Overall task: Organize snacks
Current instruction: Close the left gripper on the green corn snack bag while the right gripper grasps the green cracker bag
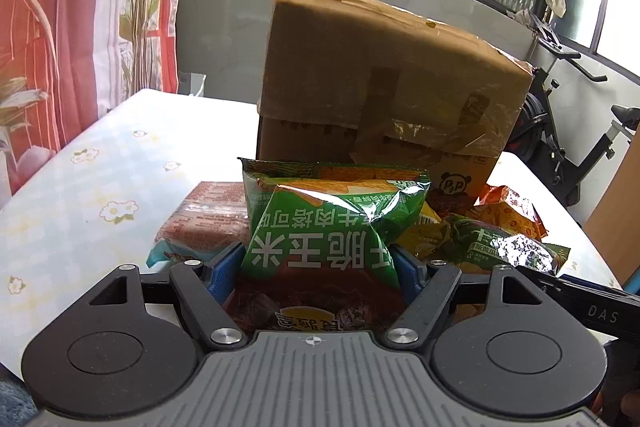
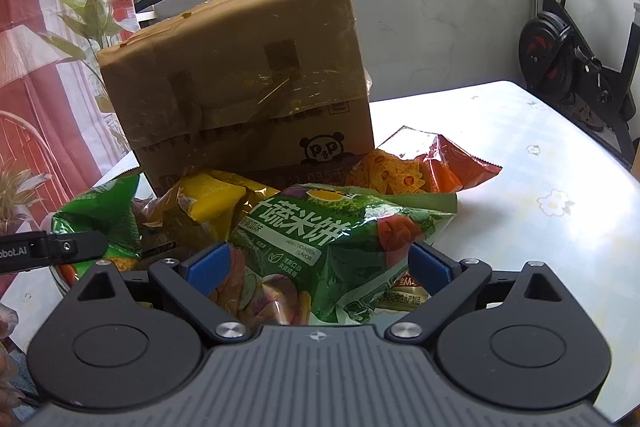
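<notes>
Corn snack bag [image 1: 320, 239] pinched in left gripper [image 1: 318, 267]; cucumber rice-cracker bag [image 2: 332, 239] seemingly clamped between right gripper [image 2: 320, 267] pads.

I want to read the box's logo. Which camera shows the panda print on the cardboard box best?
The right wrist view: the panda logo sits unobstructed on the cardboard box. In the left wrist view the logo is smaller, partly cut off behind the green snack bag.
</notes>
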Tool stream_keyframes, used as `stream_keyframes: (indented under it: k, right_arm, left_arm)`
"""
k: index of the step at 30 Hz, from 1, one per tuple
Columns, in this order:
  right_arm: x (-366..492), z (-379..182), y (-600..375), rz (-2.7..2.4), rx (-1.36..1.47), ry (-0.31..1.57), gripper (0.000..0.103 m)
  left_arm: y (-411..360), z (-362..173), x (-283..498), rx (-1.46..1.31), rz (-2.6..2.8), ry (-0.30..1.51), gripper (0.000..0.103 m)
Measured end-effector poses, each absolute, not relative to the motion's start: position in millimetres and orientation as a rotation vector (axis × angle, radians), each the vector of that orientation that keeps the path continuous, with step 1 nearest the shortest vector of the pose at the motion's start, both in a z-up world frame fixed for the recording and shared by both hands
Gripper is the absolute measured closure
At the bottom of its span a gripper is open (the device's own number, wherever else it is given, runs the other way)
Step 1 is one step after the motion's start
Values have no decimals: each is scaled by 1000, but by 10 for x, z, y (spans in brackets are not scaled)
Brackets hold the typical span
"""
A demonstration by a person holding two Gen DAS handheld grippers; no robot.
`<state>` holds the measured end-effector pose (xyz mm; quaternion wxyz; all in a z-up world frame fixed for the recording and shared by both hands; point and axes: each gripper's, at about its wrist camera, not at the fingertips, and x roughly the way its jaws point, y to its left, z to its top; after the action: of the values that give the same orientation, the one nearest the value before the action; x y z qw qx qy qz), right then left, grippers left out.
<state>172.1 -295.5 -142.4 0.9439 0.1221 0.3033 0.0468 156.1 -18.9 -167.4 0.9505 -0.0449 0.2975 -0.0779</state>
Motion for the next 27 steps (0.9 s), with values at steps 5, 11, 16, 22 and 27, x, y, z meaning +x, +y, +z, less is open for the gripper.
stream_keyframes:
  k: [5,11,16,22,27]
  right_arm:
    - [1838,-1487,-2945,62,276,617,6]
    - [1899,-1613,-2914,45,273,606,5]
    - [1885,-1679,-2969,70,303,596,4]
    - [1857,-1729,-2982,109,313,581,3]
    - [1848,-1763,-2988,129,319,568,3]
  left_arm:
    - [-207,-1622,1516,-45,-146,560,24]
    - [-195,-1626,1517,-39,-128,562,24]
    - [-166,-1636,1496,-37,-117,572,24]
    - [-158,-1636,1483,-36,-123,579,24]
    - [-156,-1631,1493,-37,-115,579,24]
